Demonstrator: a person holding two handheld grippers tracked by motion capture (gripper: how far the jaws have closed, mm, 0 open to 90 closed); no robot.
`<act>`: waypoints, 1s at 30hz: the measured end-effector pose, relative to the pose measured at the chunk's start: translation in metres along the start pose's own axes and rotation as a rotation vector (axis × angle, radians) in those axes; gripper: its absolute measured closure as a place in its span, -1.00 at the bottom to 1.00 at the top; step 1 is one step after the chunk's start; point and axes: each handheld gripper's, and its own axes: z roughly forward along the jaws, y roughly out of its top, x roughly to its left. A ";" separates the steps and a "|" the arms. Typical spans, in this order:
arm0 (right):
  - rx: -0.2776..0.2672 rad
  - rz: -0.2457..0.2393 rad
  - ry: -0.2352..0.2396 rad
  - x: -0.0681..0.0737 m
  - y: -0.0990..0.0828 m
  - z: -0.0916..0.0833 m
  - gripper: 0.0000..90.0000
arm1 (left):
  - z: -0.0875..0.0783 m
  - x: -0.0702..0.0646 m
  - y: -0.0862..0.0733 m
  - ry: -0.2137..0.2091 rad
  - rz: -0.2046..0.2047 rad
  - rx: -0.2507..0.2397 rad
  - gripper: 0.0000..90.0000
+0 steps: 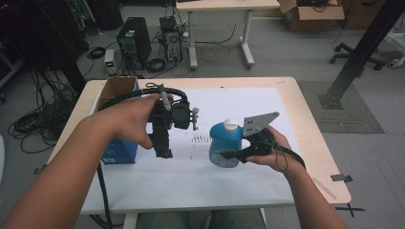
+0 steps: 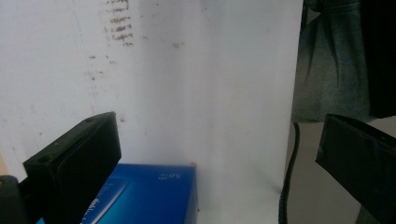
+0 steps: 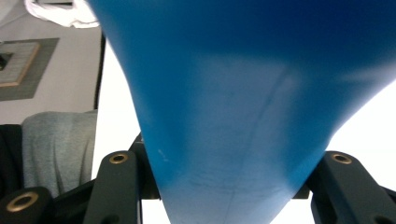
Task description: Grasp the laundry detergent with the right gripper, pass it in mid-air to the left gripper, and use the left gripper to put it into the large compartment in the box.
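Table (image 1: pixel 305 102) covered by a white sheet (image 1: pixel 200 167). Blue bottle (image 1: pixel 220 148) with white cap (image 1: pixel 230 124) stood right of centre, clamped by the right gripper (image 1: pixel 234 155). Left gripper (image 1: pixel 163 151) hung raised, pointing down, near a blue box (image 1: pixel 117 152). An open cardboard box (image 1: pixel 117 88) sat behind it.

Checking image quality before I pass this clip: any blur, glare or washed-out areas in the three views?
High view: evenly lit, sharp, white sheet bright. Left gripper view: soft, the blue box slightly blurred, sheet pale. Right gripper view: the blue bottle is too close and out of focus; background at right blown out white.
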 end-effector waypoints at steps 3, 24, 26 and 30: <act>-0.001 -0.009 0.027 0.002 -0.001 0.010 0.04 | 0.001 0.000 0.003 -0.001 0.004 -0.003 -1.00; -0.013 -0.060 0.112 0.014 0.016 0.052 0.04 | 0.004 0.001 0.019 -0.011 0.026 -0.006 -1.00; -0.011 -0.062 0.115 0.016 0.018 0.055 0.04 | 0.004 0.001 0.019 -0.010 0.029 -0.008 -1.00; -0.017 -0.066 0.125 0.017 0.021 0.063 0.04 | 0.005 0.001 0.021 -0.012 0.032 -0.002 -1.00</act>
